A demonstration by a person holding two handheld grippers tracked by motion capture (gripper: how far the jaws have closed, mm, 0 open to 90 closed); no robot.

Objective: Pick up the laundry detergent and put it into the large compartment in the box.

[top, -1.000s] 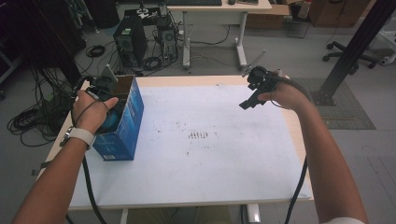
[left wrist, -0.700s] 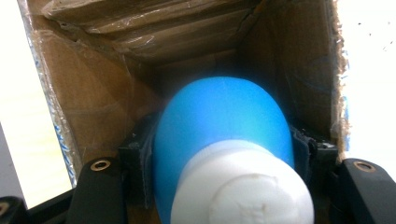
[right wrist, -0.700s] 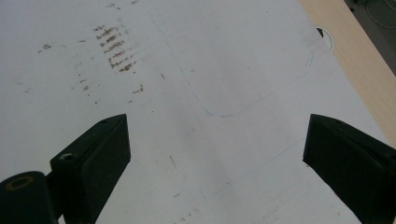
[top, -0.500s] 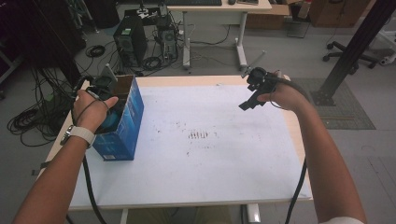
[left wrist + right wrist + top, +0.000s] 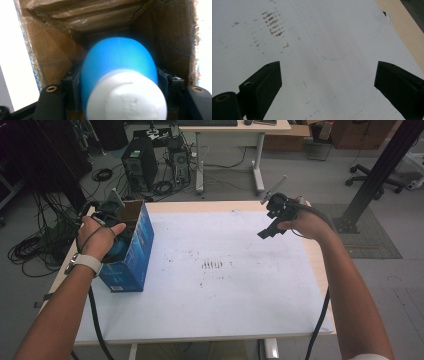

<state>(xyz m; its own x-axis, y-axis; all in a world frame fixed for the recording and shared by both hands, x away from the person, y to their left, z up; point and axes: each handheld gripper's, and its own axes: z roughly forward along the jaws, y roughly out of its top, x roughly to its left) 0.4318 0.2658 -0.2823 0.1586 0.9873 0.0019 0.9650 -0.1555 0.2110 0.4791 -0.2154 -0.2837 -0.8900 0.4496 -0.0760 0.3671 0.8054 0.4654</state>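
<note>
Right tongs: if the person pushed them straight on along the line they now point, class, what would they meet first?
The right tongs stand open, with nothing between them, and point down at the white table sheet. That bare sheet, near its faint blue outline, would probably be met first; depth is hard to judge.

Grey floor [image 5: 310,175], messy cables [image 5: 35,245] on the left, a PC tower [image 5: 136,167] by a desk [image 5: 235,127], office chair [image 5: 382,172] far right.

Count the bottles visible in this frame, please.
1: a blue bottle with a white cap, between the left gripper's jaws inside the open cardboard box at the table's left. More may lie hidden in the box.
</note>
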